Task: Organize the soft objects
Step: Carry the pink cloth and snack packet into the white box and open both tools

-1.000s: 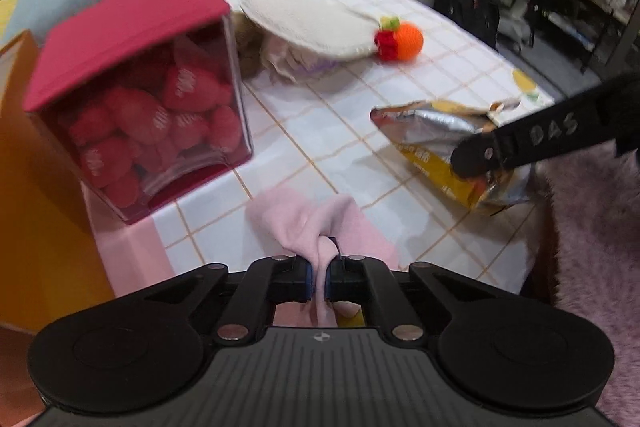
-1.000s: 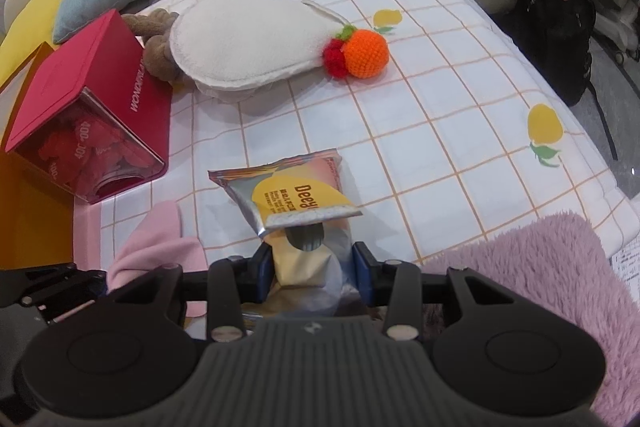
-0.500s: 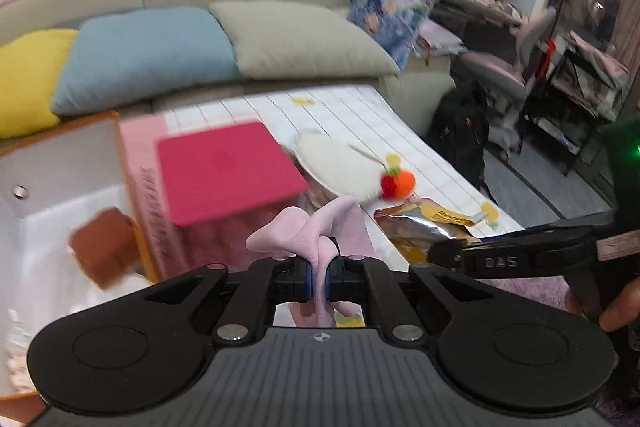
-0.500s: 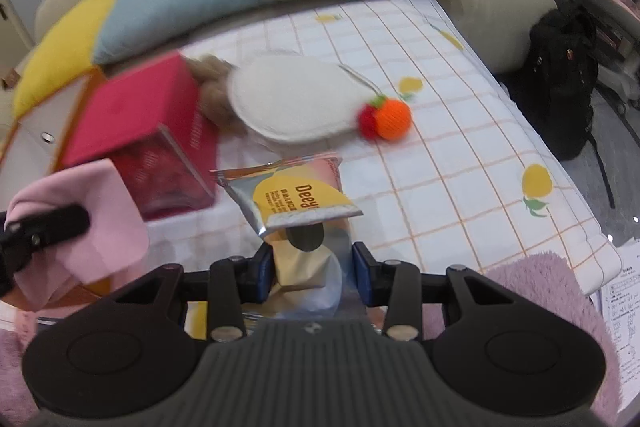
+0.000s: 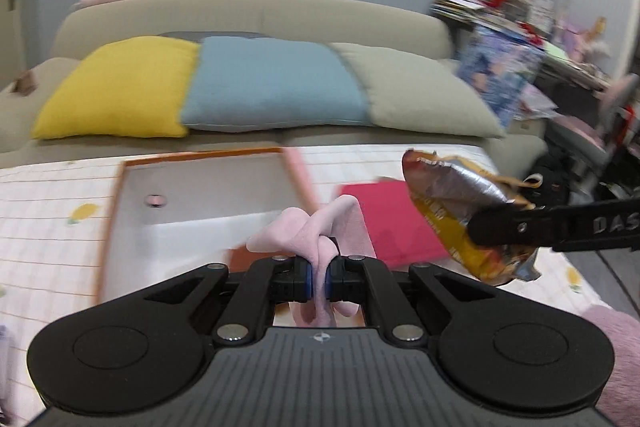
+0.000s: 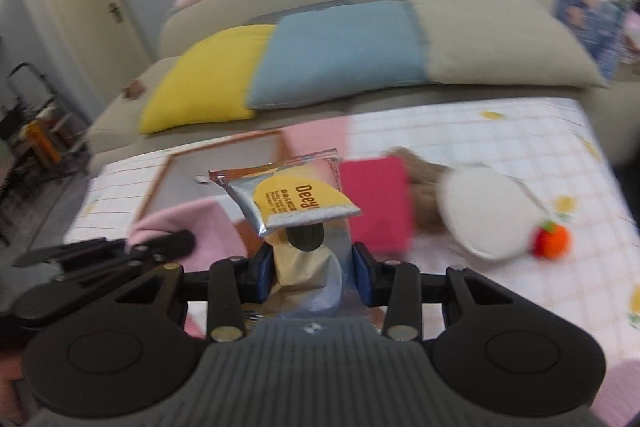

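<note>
A pink cloth (image 5: 316, 227) is pinched between the left gripper (image 5: 318, 277) fingers, a snack bag (image 6: 296, 211) between the right gripper (image 6: 308, 277) fingers; both should be released only once centred over the open box (image 5: 200, 187) ahead.

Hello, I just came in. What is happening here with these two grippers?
A person is tidying soft things on a table covered with a checked cloth. The left gripper is shut on a pink cloth, held up in the air. The right gripper is shut on a foil snack bag, also lifted. Both hang near an open orange-edged box, which lies beside a red-lidded container. Nothing has been put into the box by these grippers yet.
</note>
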A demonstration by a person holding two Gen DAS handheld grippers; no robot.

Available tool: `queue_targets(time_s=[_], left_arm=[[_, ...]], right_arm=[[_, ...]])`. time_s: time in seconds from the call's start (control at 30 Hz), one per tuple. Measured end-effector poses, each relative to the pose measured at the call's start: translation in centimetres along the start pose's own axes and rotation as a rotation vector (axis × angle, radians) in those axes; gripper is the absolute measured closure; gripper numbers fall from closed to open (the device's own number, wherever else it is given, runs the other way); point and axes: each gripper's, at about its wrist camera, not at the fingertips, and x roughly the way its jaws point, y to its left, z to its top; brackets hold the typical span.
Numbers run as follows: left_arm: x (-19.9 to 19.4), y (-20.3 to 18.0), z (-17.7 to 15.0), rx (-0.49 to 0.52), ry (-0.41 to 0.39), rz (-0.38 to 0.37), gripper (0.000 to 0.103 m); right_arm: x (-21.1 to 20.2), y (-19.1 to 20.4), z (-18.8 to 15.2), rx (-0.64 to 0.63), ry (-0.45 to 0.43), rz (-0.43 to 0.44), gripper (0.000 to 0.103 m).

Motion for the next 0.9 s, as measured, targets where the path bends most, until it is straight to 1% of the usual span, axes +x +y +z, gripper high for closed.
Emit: queue_targets(time_s=[0.07, 0.13, 0.23, 0.3, 0.37, 0.47, 0.53, 0.7, 0.8, 0.9], left_arm=[[0.3, 1.5, 0.3, -0.001, 0.005, 0.032, 0.097], [0.9, 2.9, 0.7, 0.009, 0.014, 0.073, 0.097], [2.0, 4.4, 1.2, 0.061, 0.019, 0.129, 0.097], [2.9, 5.1, 1.3, 0.102, 0.032, 0.156, 0.097], [3.9, 5.6, 1.4, 0.136, 0.046, 0.167, 0.097], [5.5, 6.3, 1.4, 0.181, 0.078, 0.189, 0.097], [6.5, 6.6, 1.4, 0.199, 0.098, 0.192, 0.097], [8.5, 6.6, 0.6, 0.266, 0.154, 0.221, 0.097], [9.3, 6.1, -0.2, 0.322, 0.180, 0.222, 0.096], [10.1, 6.1, -0.8, 0.337, 0.200, 0.228, 0.096]], right_arm=[[1.5, 2.1, 1.0, -0.057, 0.009, 0.031, 0.064], [3.2, 4.2, 1.7, -0.121, 0.025, 0.043, 0.064], [6.5, 6.8, 2.9, -0.188, 0.071, 0.059, 0.064], [9.0, 8.3, 3.5, -0.246, 0.098, 0.049, 0.064], [11.2, 9.5, 4.0, -0.313, 0.116, 0.018, 0.064], [14.2, 10.4, 4.5, -0.382, 0.149, -0.013, 0.064], [15.9, 10.8, 4.7, -0.433, 0.171, -0.043, 0.064], [19.2, 11.5, 4.6, -0.557, 0.229, -0.110, 0.064], [20.1, 11.7, 4.3, -0.610, 0.248, -0.114, 0.064], [20.6, 11.9, 4.0, -0.663, 0.248, -0.113, 0.063]])
